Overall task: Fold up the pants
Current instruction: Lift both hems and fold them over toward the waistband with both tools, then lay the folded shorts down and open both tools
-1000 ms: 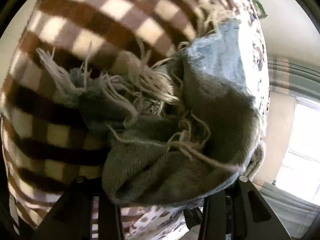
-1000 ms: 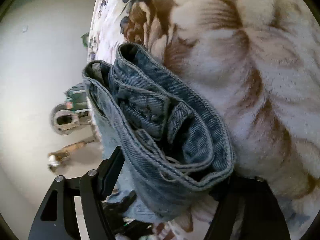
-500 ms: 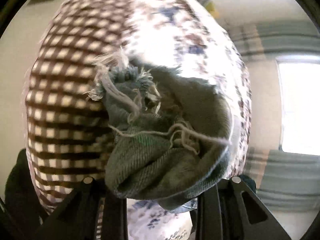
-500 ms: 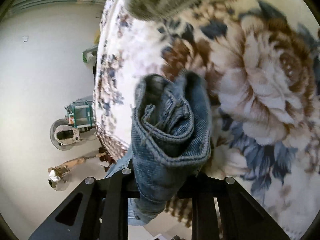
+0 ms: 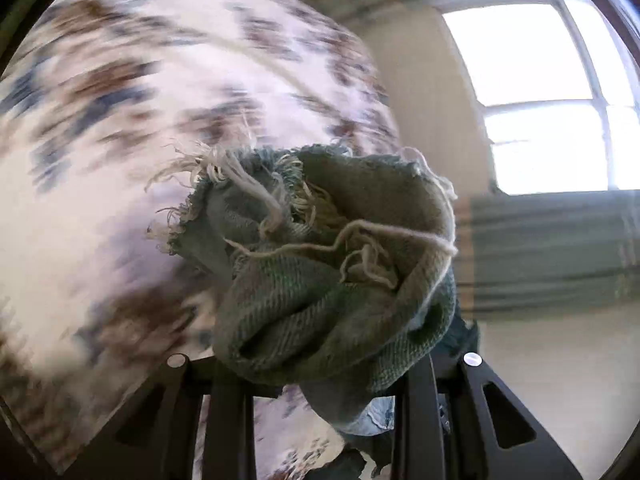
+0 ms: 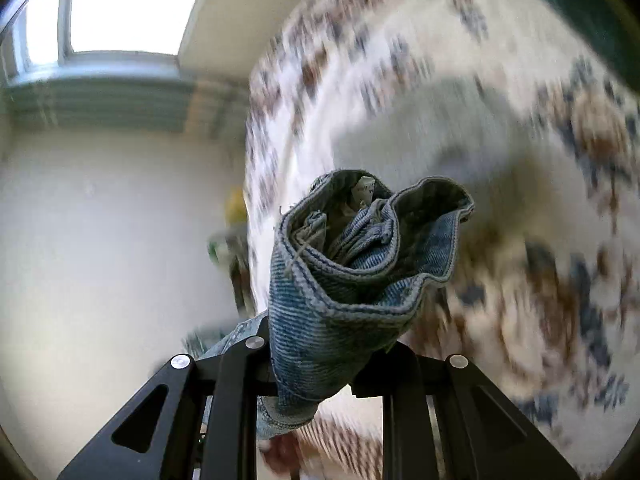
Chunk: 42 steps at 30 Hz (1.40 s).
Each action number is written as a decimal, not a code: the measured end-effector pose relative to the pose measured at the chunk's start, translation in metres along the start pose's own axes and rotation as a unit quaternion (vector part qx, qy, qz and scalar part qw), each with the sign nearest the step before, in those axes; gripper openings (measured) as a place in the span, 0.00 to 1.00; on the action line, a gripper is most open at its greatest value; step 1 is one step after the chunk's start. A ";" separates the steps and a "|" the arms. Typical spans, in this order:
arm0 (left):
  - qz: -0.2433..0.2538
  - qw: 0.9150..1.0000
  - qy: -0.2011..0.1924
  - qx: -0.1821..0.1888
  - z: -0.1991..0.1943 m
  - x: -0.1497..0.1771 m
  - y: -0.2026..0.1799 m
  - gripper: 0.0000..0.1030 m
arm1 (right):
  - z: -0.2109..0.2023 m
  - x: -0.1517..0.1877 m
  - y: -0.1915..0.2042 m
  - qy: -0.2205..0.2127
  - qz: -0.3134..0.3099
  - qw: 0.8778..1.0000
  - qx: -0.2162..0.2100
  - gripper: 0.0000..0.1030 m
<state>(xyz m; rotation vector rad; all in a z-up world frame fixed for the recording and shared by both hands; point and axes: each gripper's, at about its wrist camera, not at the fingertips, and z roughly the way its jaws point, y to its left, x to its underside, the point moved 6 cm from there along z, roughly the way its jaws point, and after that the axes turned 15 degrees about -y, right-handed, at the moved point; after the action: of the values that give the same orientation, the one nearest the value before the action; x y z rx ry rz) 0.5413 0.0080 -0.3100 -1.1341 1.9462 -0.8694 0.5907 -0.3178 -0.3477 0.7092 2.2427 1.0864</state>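
Left wrist: left tongs (image 5: 320,364) clamp frayed pants (image 5: 332,264); right tongs (image 6: 320,376) clamp waistband (image 6: 360,264).

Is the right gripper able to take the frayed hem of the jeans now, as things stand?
Probably not. The right gripper is already shut on the waistband, so it has no free jaws, and the left gripper holds the frayed hem.

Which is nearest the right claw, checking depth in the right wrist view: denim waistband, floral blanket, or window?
1. Denim waistband, clamped in the right claw.
2. Floral blanket, behind it, right.
3. Window, upper left, farthest.
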 end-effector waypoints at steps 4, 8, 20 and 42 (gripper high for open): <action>0.042 0.998 0.032 0.043 0.102 -0.022 -0.056 0.23 | 0.029 -0.061 0.002 -0.068 0.012 0.998 0.001 0.20; 0.089 0.993 0.068 0.038 0.191 -0.015 -0.043 0.23 | 0.069 -0.080 -0.047 -0.096 0.025 0.995 0.022 0.20; 0.106 0.980 0.160 -0.048 0.244 0.054 0.090 0.27 | 0.136 -0.038 -0.192 -0.074 0.086 0.990 0.087 0.21; 0.557 0.803 0.046 -0.207 0.111 0.055 -0.003 0.92 | 0.029 0.015 -0.031 -0.111 -0.297 0.879 0.357 0.99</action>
<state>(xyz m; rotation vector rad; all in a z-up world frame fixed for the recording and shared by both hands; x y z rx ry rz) 0.6145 -0.0646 -0.3783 0.0222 2.4256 0.1640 0.5927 -0.3086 -0.3917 0.3241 2.3846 -0.1356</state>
